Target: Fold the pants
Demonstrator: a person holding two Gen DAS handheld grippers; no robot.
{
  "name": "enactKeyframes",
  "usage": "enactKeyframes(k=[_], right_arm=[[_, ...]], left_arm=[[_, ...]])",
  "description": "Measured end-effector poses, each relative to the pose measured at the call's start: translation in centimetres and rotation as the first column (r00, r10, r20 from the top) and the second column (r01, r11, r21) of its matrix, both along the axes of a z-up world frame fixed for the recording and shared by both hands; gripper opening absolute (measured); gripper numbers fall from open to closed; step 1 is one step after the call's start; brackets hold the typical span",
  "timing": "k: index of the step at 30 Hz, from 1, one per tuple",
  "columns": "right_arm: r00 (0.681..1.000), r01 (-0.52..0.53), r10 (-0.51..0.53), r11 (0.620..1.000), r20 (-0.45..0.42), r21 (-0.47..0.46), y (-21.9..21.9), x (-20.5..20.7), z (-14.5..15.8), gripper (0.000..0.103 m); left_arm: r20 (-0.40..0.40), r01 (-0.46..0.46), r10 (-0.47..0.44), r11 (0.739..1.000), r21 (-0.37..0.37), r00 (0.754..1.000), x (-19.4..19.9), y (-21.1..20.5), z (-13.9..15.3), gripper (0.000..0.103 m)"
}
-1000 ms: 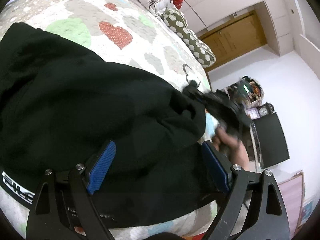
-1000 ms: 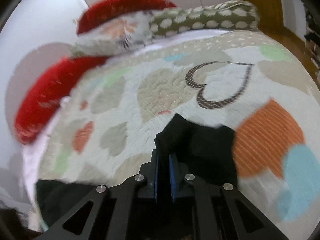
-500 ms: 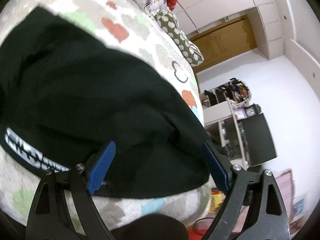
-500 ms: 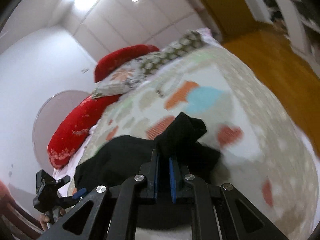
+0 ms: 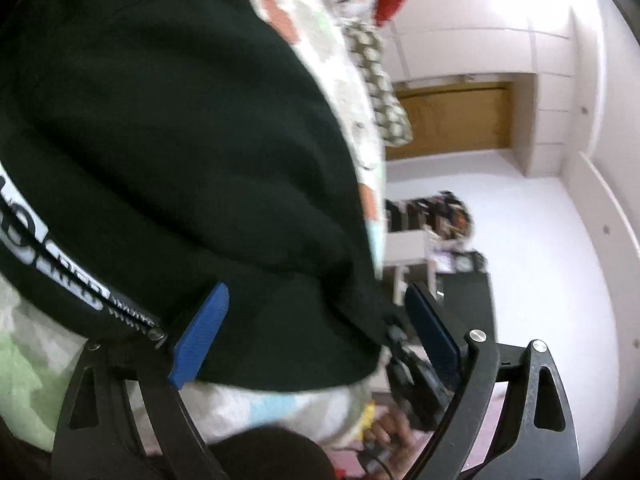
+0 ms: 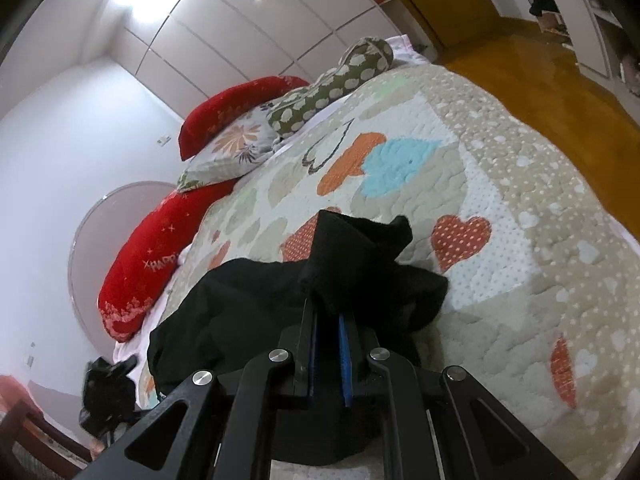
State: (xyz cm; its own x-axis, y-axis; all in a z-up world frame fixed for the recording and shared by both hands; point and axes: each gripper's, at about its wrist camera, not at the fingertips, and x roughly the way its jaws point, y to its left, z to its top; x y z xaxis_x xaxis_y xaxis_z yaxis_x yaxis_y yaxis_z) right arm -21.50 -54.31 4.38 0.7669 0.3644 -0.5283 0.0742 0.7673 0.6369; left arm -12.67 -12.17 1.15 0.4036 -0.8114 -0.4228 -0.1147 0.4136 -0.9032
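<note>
Right claw (image 6: 327,320) clenched: blue pads nearly together, a bunched corner of the black pants (image 6: 256,312) pinched between them, a peak of cloth standing up just ahead of the tips. Left claw (image 5: 316,340) released: blue pads spread wide, nothing between them but air, hanging over the near edge of the same pants (image 5: 172,152). Lettered waistband (image 5: 68,280) runs off to the left of the left claw's left finger, close beside it. Pants lie heaped on the heart-print quilt (image 6: 500,184), ahead of and below both claws; in the right wrist view the bulk spreads left of the pinched corner, rumpled, not flat. Red pillows (image 6: 148,264) and a spotted bolster (image 6: 340,76) sit far ahead of the right claw, well apart from the cloth. In the left wrist view the other tool and the hand holding it (image 5: 400,432) show low, between the fingers. Judgement: early step, the garment being gathered and drawn out, no fold laid down yet. Next move likely calls for the left claw to close on the waistband edge, then both claws to lift and pull apart so the cloth goes taut and can be laid flat. Risk: the right pinch holds a wad, maybe several layers; cannot tell which part of a leg it is.
</note>
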Motion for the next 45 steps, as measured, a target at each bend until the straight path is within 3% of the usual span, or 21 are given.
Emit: enactKeyframes(k=[7,11,16,18,22,26,28,29,30,31,32,34,38,41,43,45], right_arm=[[1.000,0.021,-0.021,0.999,0.009,0.048,-0.7,0.3,-0.9,0.009],[0.999,0.033,-0.034,0.997,0.012,0.074,-0.9,0.6,-1.5,0.009],[0.999,0.027,-0.027,1.000,-0.023,0.003,0.1,0.4,-1.0,0.009],[0.999,0.048,-0.047,0.999,-0.015,0.007,0.1,-0.1,-0.7,0.017],[0.997,0.079,-0.080,0.996,0.003,0.040,-0.3,-0.9,-0.4,0.063],[0.997,0.064,-0.064,0.998,-0.035,-0.002,0.1,0.3,-0.9,0.063],[0.997,0.070,-0.070,0.997,-0.022,-0.019,0.5,0.8,-1.0,0.037],[0.997,0.071,-0.072,0.997,-0.022,-0.025,0.5,0.9,-0.9,0.032],[0.998,0.067,-0.067,0.997,-0.013,-0.032,0.6,1.0,-0.5,0.027],[0.998,0.061,-0.061,0.997,0.007,-0.041,0.8,0.8,0.1,0.025],[0.998,0.052,-0.051,0.997,0.027,-0.061,1.0,0.6,0.9,0.024],[0.998,0.041,-0.036,0.994,0.052,-0.103,1.6,0.2,2.3,0.018],[0.993,0.011,0.002,0.993,0.115,-0.113,2.6,-1.2,5.5,0.018],[0.990,-0.021,0.041,0.988,0.133,-0.151,3.7,-2.5,7.0,0.018],[0.995,-0.016,0.033,0.985,0.098,-0.171,3.8,-2.8,6.1,0.018],[1.000,0.003,-0.002,0.982,0.002,-0.191,3.3,-2.4,3.5,0.018]], left_arm=[[-0.012,-0.059,0.059,0.997,0.044,0.998,1.7,-1.1,0.6,0.096],[-0.008,-0.076,0.076,0.997,0.033,0.997,2.5,-1.7,1.2,0.101],[-0.013,-0.060,0.060,0.998,0.022,0.998,2.6,-1.3,0.8,0.099],[-0.016,-0.050,0.051,0.998,0.042,0.999,2.6,-1.4,0.7,0.095],[-0.015,-0.049,0.050,0.997,0.061,0.999,2.7,-1.8,0.9,0.095],[-0.022,-0.061,0.062,0.996,0.066,0.998,2.8,-1.9,0.7,0.095],[-0.015,-0.050,0.051,0.997,0.064,0.999,3.0,-2.0,0.7,0.095],[-0.010,-0.047,0.048,0.996,0.073,0.999,2.9,-1.8,0.8,0.078],[0.005,-0.033,0.032,0.995,0.098,0.999,2.9,-1.7,1.0,0.032],[0.008,-0.008,0.007,0.992,0.123,1.000,3.0,-1.6,1.1,0.010],[0.013,0.005,-0.006,0.992,0.127,1.000,3.0,-1.3,1.1,0.003],[0.053,0.007,-0.012,0.995,0.101,0.999,2.7,-0.5,1.7,0.003],[0.150,0.036,-0.051,0.994,0.104,0.987,1.2,0.9,4.1,0.003],[0.186,0.056,-0.083,0.988,0.147,0.979,-0.4,2.3,5.3,0.003],[0.177,0.076,-0.112,0.977,0.199,0.978,-1.3,2.5,5.0,0.003],[0.143,0.111,-0.153,0.957,0.268,0.978,-1.9,1.8,3.8,0.003]])
